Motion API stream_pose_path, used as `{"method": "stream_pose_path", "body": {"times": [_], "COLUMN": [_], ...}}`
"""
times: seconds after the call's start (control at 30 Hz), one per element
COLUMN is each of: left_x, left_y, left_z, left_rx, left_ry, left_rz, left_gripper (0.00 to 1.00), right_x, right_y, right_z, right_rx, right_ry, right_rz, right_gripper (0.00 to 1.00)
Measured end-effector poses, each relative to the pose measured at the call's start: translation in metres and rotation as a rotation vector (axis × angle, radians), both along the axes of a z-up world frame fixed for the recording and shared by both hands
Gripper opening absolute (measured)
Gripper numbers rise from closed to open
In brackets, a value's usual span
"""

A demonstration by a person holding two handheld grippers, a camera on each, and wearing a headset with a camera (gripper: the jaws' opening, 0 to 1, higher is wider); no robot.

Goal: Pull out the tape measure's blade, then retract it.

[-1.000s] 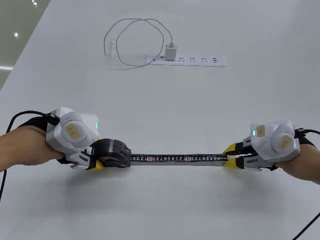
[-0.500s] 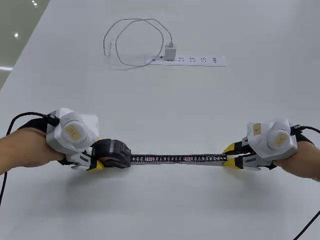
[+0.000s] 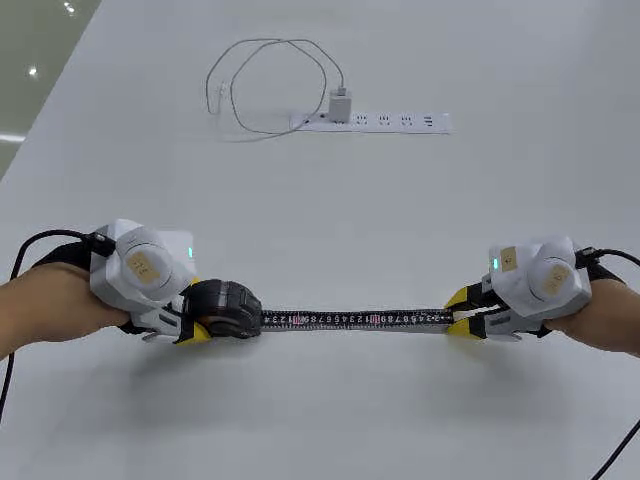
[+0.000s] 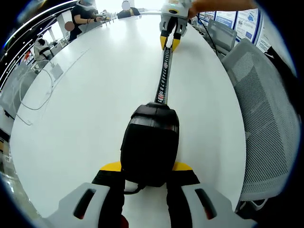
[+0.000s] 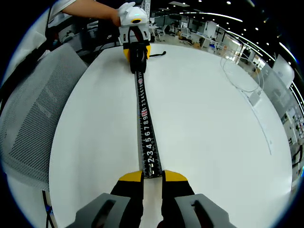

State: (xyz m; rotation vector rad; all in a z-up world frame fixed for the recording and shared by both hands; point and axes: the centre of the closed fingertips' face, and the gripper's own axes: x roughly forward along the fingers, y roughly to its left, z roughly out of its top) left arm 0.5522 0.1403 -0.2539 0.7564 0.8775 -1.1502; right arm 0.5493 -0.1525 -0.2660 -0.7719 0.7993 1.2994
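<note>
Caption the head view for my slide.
Left gripper holds the tape measure case while right gripper pinches the extended blade, stretched across the white table.

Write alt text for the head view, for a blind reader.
A tape measure's blade lies stretched across a white table, the left gripper holding the black case and the right gripper pinching the blade's end. A power strip lies behind.

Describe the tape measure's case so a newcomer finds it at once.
On the white table, a numbered blade runs between two hand-held grippers near the person. The case is the rounded black block at the blade's left end, held in the left hand-held gripper; the right hand-held gripper grips only the thin blade tip.
</note>
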Motion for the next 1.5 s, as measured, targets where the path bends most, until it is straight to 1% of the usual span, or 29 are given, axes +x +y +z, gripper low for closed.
{"method": "stream_pose_path", "body": {"times": [0.43, 0.6, 0.63, 0.67, 0.77, 0.87, 1.13, 1.2, 1.23, 1.3, 1.37, 1.5], "left_x": [0.0001, 0.0013, 0.0011, 0.0006, 0.0002, -0.0004, -0.0013, -0.0013, -0.0012, -0.0008, -0.0006, -0.0005], "left_y": [-0.0009, -0.0017, -0.0028, -0.006, -0.0069, -0.0079, -0.0084, -0.0088, -0.0086, -0.008, -0.007, -0.0048], "left_z": [0.0011, 0.0012, 0.0017, 0.0032, 0.0013, 0.001, 0.0013, 0.0018, 0.0019, 0.0019, 0.0018, 0.0015], "left_rx": [-0.005, -0.018, -0.026, -0.046, -0.038, -0.042, -0.042, -0.045, -0.049, -0.051, -0.056, -0.058], "left_ry": [-0.007, 0.001, 0.006, 0.016, 0.014, 0.022, 0.022, 0.021, 0.022, 0.021, 0.025, 0.024], "left_rz": [-0.004, 0.014, 0.021, 0.028, 0.013, 0.014, 0.016, 0.019, 0.024, 0.028, 0.037, 0.046], "left_gripper": [0.29, 0.3, 0.3, 0.32, 0.36, 0.37, 0.39, 0.39, 0.39, 0.39, 0.4, 0.41], "right_x": [-0.0002, -0.001, -0.0009, -0.0014, -0.0019, -0.0014, -0.0006, -0.0007, -0.0005, -0.0003, -0.0002, -0.0026], "right_y": [0.0001, 0.0007, 0.0007, 0.0013, 0.0038, 0.0058, 0.0051, 0.0055, 0.0064, 0.0066, 0.007, 0.0097], "right_z": [0.0004, 0.0009, 0.0009, 0.0014, 0.0029, 0.0038, 0.0039, 0.0051, 0.0068, 0.0076, 0.0077, 0.0067], "right_rx": [-0.004, -0.003, -0.002, 0.003, 0.011, 0.014, 0.015, 0.026, 0.044, 0.051, 0.072, 0.085], "right_ry": [-0.001, 0.007, 0.008, 0.011, 0.017, 0.018, 0.019, 0.023, 0.03, 0.032, 0.046, 0.057], "right_rz": [0.01, -0.001, -0.004, -0.007, -0.015, -0.016, -0.025, -0.039, -0.056, -0.068, -0.09, -0.109], "right_gripper": [0.11, 0.11, 0.11, 0.12, 0.14, 0.16, 0.18, 0.18, 0.18, 0.19, 0.2, 0.22]}}
